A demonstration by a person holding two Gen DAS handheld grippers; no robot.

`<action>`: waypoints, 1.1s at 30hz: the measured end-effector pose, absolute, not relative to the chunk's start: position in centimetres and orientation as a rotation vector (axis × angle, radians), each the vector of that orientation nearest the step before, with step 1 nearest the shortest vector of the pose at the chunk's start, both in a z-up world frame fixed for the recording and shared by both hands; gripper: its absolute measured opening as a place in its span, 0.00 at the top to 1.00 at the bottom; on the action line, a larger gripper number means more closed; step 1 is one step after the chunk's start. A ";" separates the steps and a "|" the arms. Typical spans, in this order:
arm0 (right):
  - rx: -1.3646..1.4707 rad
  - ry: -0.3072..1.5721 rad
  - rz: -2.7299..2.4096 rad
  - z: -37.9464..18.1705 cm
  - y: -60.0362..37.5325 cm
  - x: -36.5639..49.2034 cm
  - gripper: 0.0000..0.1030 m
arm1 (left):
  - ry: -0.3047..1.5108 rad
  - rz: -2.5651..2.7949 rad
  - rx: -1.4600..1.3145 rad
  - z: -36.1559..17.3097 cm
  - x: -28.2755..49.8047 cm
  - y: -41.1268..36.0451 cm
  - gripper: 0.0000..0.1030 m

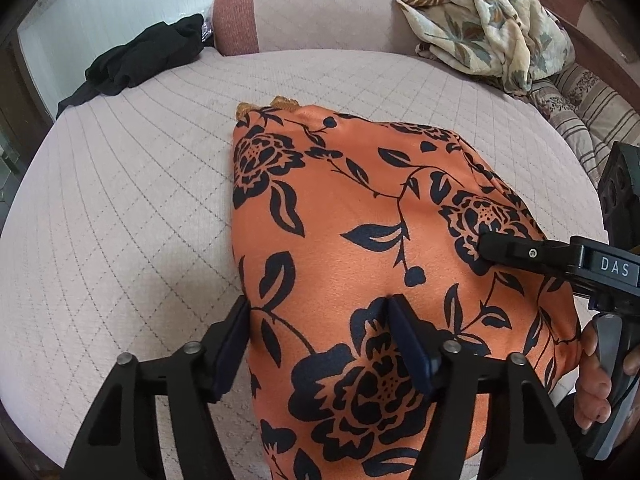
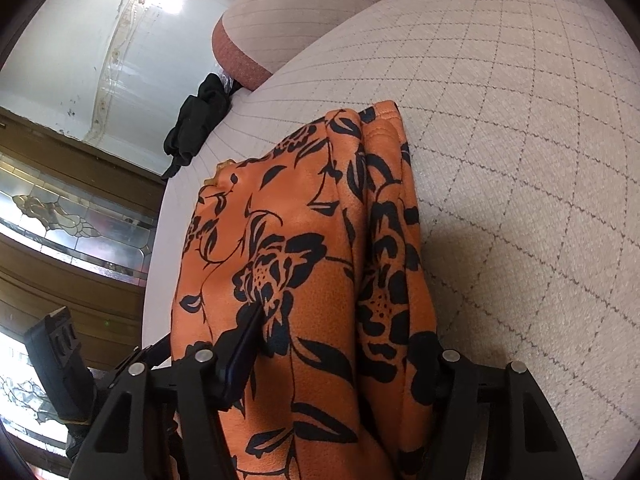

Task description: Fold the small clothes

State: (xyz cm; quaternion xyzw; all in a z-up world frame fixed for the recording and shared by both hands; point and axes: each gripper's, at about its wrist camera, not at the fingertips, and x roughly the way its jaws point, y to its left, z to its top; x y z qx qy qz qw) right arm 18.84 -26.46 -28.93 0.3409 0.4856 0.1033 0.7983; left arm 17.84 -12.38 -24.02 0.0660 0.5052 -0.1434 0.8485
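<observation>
An orange garment with a black flower print (image 1: 360, 216) lies folded on the quilted pink cushion (image 1: 132, 184); it also fills the right wrist view (image 2: 304, 248). My left gripper (image 1: 320, 312) is open over the garment's near left edge, one finger beside the cloth and one pressing on top. My right gripper (image 2: 344, 328) is open and straddles the garment's right edge, its left finger (image 2: 244, 340) on top and its right finger hidden under the cloth. It shows in the left wrist view (image 1: 520, 252) at the right.
A black garment (image 1: 140, 60) lies at the cushion's far left corner. A crumpled beige floral cloth (image 1: 480, 20) lies on the sofa back at the far right. A striped cushion (image 1: 580, 120) is at the right. A wood and glass cabinet (image 2: 72, 216) stands left.
</observation>
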 end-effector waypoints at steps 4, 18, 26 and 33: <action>0.716 1.042 0.221 -28.9 -26.4 18.9 0.36 | 1.063 -0.302 0.139 -23.9 17.9 -12.3 0.37; 0.727 1.052 0.217 -29.2 -26.5 19.1 0.36 | 1.256 -0.412 -0.236 -26.6 20.6 -8.4 0.23; 0.638 1.006 0.222 -28.2 -25.4 18.7 0.45 | 1.157 -0.377 -0.148 -24.4 18.3 -9.7 0.51; 0.535 0.911 0.205 -26.0 -23.6 17.8 0.52 | 1.049 -0.327 -0.022 -21.3 17.2 -9.5 0.56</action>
